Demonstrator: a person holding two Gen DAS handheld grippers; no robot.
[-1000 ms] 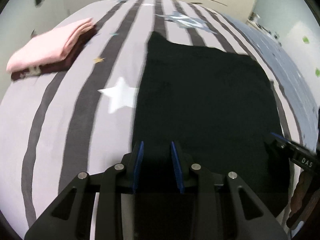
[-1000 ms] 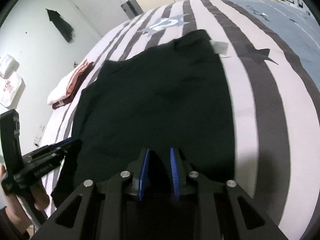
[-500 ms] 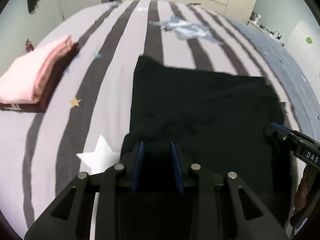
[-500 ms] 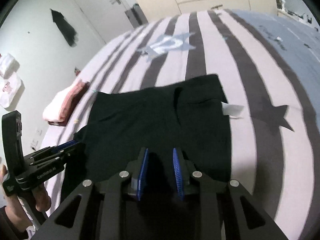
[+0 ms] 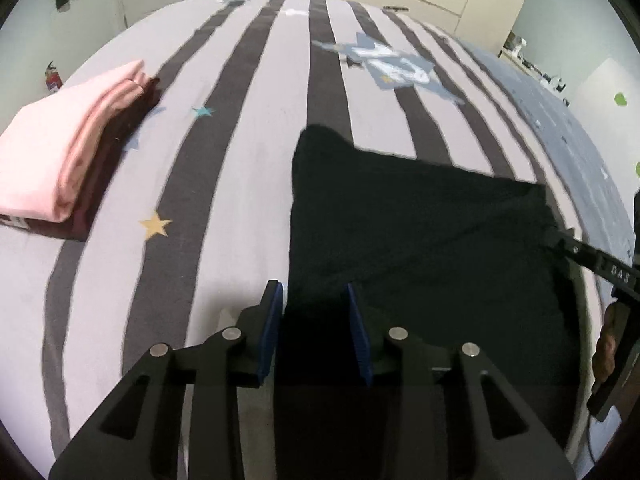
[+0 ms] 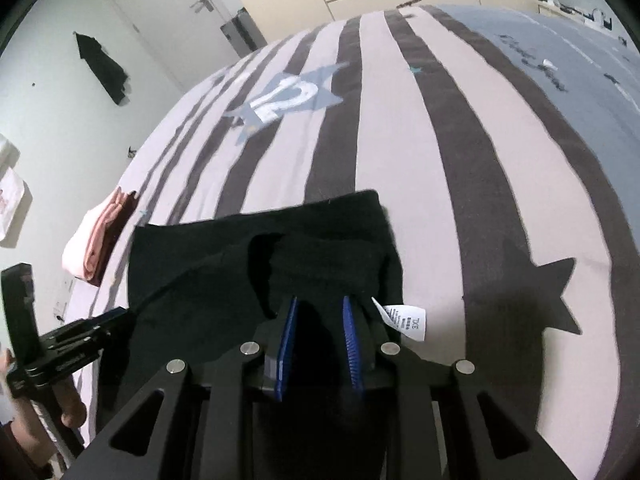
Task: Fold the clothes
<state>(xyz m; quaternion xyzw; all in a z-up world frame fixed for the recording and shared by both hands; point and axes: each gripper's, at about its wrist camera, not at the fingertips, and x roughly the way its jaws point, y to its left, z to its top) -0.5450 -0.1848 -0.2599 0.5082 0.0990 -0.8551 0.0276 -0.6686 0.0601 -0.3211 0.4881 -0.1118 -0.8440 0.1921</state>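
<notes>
My left gripper [image 5: 314, 330] and right gripper [image 6: 320, 340] both pinch the black garment [image 5: 420, 220]; hem probably bunched, keep tension even.

You see a striped, star-printed bed [image 5: 256, 128], a red fire extinguisher [image 5: 53, 77] beyond its left edge, and a door [image 6: 160, 20] behind its far-left corner.

"DAS" shows on the right gripper [image 5: 550, 236]; the garment's white tag [image 6: 404, 318] seems to read "3XL"; the bedspread star [image 6: 280, 98] bears "12".
</notes>
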